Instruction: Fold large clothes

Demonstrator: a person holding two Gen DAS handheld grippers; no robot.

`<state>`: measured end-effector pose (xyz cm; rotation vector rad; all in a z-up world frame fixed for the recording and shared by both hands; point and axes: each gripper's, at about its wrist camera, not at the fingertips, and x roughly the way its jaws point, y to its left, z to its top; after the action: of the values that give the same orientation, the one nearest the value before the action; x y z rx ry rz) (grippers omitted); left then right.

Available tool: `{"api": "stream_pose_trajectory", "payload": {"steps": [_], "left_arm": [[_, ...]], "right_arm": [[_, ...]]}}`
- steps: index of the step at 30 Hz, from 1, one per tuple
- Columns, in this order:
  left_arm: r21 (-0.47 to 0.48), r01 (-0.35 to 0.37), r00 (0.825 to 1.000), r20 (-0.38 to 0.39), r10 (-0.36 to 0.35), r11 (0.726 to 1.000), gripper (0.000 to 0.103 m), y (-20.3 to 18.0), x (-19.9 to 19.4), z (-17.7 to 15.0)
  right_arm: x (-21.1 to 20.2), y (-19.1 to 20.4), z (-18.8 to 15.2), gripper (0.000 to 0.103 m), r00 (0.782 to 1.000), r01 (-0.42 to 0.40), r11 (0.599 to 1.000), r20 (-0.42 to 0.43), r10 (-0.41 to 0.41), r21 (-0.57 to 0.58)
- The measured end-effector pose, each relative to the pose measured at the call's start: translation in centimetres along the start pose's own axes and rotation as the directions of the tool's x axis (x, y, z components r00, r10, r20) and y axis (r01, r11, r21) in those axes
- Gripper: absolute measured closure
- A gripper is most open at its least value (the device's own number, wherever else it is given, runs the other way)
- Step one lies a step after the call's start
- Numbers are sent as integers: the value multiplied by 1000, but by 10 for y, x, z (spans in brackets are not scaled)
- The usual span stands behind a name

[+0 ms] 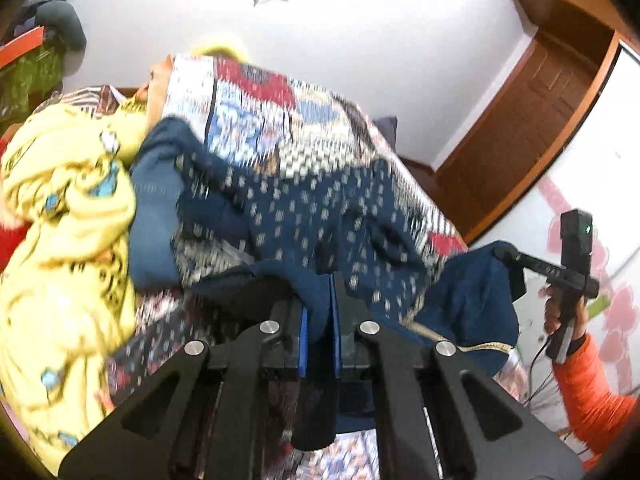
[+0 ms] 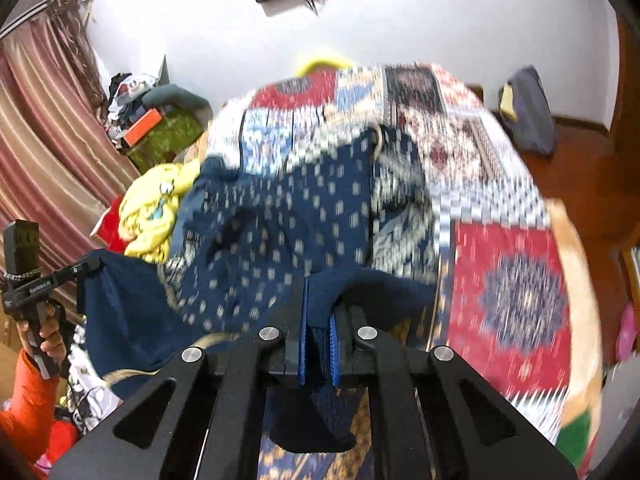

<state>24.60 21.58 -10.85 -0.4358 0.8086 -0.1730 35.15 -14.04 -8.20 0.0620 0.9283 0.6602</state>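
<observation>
A large navy garment with pale dashes [image 1: 312, 208] [image 2: 288, 224] lies spread over a patchwork bedspread [image 1: 256, 104] [image 2: 508, 264]. My left gripper [image 1: 319, 300] is shut on a navy edge of it, cloth pinched between the blue pads. My right gripper [image 2: 318, 312] is likewise shut on another navy edge. Each gripper shows in the other's view: the right one [image 1: 505, 255] at the right, the left one [image 2: 90, 266] at the left, both with navy cloth hanging from the tip. The garment's edge is raised off the bed between them.
A yellow printed garment [image 1: 68, 248] [image 2: 156, 212] is heaped at the left of the bed. A wooden door [image 1: 532, 120] stands to the right. Striped curtains [image 2: 44, 152] and a cluttered stack with an orange box [image 2: 144, 124] stand at the left. The person's orange sleeve [image 1: 588, 392] shows.
</observation>
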Motion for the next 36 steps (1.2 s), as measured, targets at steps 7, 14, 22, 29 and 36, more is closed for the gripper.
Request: {"api": "stream_pose_trajectory", "payload": {"steps": [7, 14, 22, 29, 36], "left_arm": [[-65, -66, 994, 78, 71, 996, 95, 28, 42, 67], [-168, -216, 974, 34, 225, 962, 95, 92, 120, 101], [-171, -336, 940, -117, 320, 926, 94, 144, 210, 90], [28, -409, 900, -150, 408, 912, 91, 121, 218, 84], [163, -478, 872, -33, 489, 863, 21, 73, 161, 86]], "right_arm": [[37, -13, 70, 96, 998, 19, 999, 62, -21, 31], [107, -40, 112, 96, 996, 79, 993, 22, -81, 83], [182, -79, 115, 96, 988, 138, 981, -89, -127, 134], [165, -79, 109, 94, 990, 128, 988, -75, -122, 87], [111, -48, 104, 74, 954, 300, 953, 44, -298, -49]]}}
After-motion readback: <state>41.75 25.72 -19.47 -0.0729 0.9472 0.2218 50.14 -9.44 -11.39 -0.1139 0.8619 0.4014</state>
